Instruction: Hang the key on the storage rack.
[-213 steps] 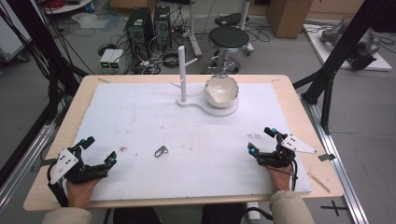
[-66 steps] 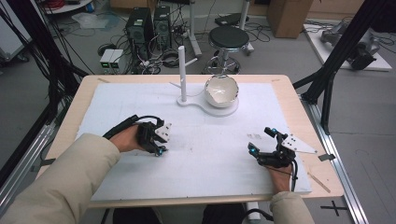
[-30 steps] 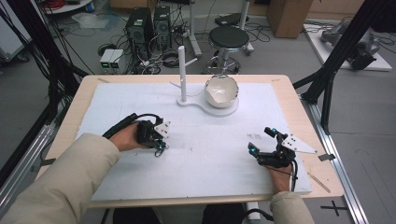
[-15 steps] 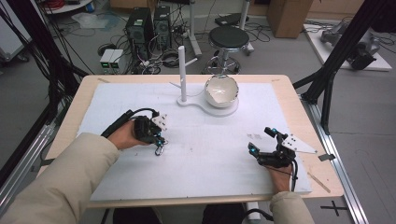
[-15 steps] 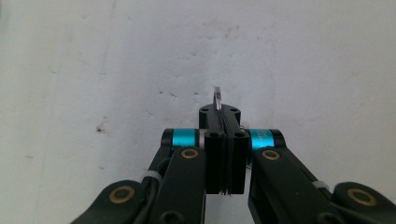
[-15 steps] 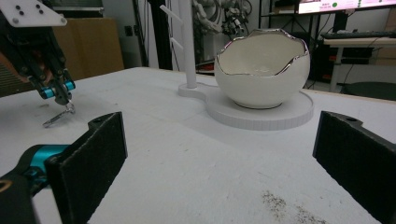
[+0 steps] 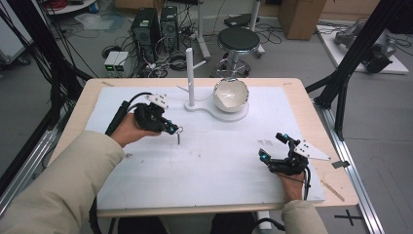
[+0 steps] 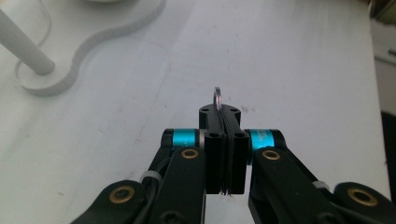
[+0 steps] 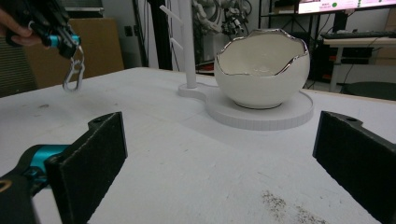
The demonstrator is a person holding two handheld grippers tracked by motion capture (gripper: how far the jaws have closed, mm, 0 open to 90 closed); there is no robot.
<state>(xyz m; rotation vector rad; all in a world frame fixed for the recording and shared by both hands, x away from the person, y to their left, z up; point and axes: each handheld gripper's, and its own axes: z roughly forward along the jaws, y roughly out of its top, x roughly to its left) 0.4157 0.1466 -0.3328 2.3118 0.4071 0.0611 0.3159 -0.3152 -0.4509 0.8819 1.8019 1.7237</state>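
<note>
My left gripper (image 7: 172,128) hovers over the white mat, left of the middle, shut on a small metal key ring (image 8: 217,97). A silver carabiner clip (image 7: 178,137) dangles from that ring, clear of the mat; from the right gripper view the clip (image 9: 74,72) hangs under the left gripper (image 9: 70,43). In the left gripper view the jaws are pressed together with the ring edge-on between them (image 8: 223,119). My right gripper (image 7: 272,146) rests near the mat's front right, open, with nothing between its pads (image 9: 224,158).
A white stand with a peg post (image 7: 190,70) and a white egg-shaped bowl (image 7: 231,94) shares one flat base (image 7: 208,108) at the back centre. Dark specks (image 9: 285,205) mark the mat in front of the right gripper. The wooden table edge (image 7: 321,126) borders the mat.
The left gripper reached the clip that lay mid-mat, shut on its ring, and has lifted it up and a little toward the stand. The right gripper has stayed put.
</note>
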